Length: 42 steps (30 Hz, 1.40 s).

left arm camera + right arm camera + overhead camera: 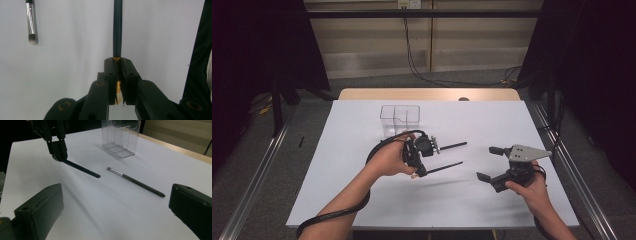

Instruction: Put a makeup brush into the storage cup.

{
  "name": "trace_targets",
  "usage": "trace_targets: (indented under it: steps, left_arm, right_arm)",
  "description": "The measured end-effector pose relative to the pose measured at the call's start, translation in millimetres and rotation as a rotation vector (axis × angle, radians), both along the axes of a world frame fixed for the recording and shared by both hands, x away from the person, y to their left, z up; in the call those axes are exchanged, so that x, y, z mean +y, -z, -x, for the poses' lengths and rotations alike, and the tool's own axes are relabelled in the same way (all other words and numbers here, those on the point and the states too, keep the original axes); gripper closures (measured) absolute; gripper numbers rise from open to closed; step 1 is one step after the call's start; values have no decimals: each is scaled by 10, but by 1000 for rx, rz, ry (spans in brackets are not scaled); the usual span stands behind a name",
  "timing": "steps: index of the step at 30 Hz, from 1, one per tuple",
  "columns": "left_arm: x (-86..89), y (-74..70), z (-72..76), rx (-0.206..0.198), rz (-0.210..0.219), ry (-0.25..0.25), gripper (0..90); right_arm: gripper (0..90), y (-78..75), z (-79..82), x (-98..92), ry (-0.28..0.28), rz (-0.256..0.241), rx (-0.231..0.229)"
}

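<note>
My left gripper is shut on a dark-handled makeup brush, held near its tan end just above the white table, handle pointing right. It also appears far off in the right gripper view, the left gripper with its brush. A second brush with a silver ferrule lies flat just beyond it. My right gripper stands wide open to the right of both brushes, nothing between its jaws.
A clear plastic organizer with several compartments stands upright behind the left hand. The table's wooden far edge runs along the back. Metal rails flank the table on both sides.
</note>
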<state>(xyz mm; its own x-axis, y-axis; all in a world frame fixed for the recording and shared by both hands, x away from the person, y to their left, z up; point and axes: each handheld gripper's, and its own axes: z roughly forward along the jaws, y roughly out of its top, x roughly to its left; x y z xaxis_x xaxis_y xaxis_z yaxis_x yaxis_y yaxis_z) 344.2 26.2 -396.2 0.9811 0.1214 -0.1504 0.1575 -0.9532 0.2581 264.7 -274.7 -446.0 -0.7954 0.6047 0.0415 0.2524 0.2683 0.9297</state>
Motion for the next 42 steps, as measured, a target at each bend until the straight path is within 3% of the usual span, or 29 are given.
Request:
trace_targets:
  steps: [6, 10, 16, 29, 37, 42]
  left_arm:
    - [0, 15, -4, 14, -4, -14, 845]
    - [-21, 19, -9, 10, -11, 1, 845]
    - [-57, 19, -18, 15, -24, 24, 845]
    - [-108, 11, -36, 27, -16, 28, 845]
    - [-127, 26, -36, 37, -10, 34, 845]
    - [-139, 19, -43, 36, 0, 30, 845]
  right_arm:
    - [0, -54, -73, 86, -43, 59, 45]
    - [0, -114, -125, 136, -66, 105, 73]
    - [0, -179, -216, 200, -100, 154, 150]
    - [0, -336, -346, 437, -164, 293, 206]
    - [102, -400, -399, 565, -213, 376, 230]
    - [216, -446, -423, 650, -262, 426, 250]
